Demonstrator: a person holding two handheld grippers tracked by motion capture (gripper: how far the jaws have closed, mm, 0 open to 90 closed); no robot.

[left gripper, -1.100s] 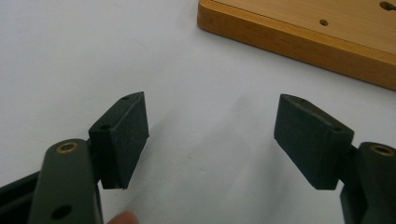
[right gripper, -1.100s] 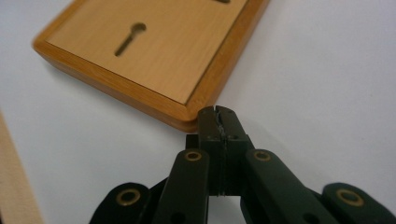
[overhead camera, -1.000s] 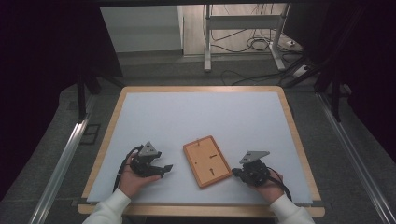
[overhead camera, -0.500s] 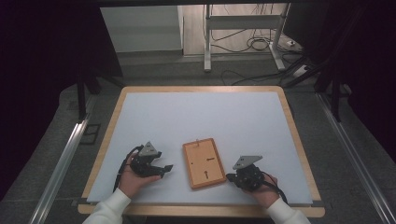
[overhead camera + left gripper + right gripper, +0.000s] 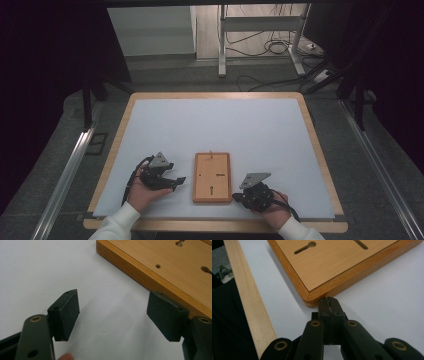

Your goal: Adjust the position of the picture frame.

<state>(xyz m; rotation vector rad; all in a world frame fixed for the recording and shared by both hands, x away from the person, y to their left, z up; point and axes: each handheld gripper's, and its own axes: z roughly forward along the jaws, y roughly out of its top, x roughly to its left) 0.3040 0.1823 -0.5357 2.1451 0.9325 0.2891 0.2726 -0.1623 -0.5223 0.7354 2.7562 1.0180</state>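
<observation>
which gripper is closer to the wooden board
Right. The right gripper, jaws shut, has its tips against the near right corner of the board. The left gripper, jaws open, sits just off the board's left edge, with a strip of white table between them.

No readable text, labels, numbers — none anywhere.

From my seat I look down on a bench with a pale wooden rim and a white mat over its top. Grey floor lies beyond it, dark on both sides. At the far side I see a light wall panel and a metal stand with loose cables under it. Metal rails run along the left and right of the bench.
</observation>
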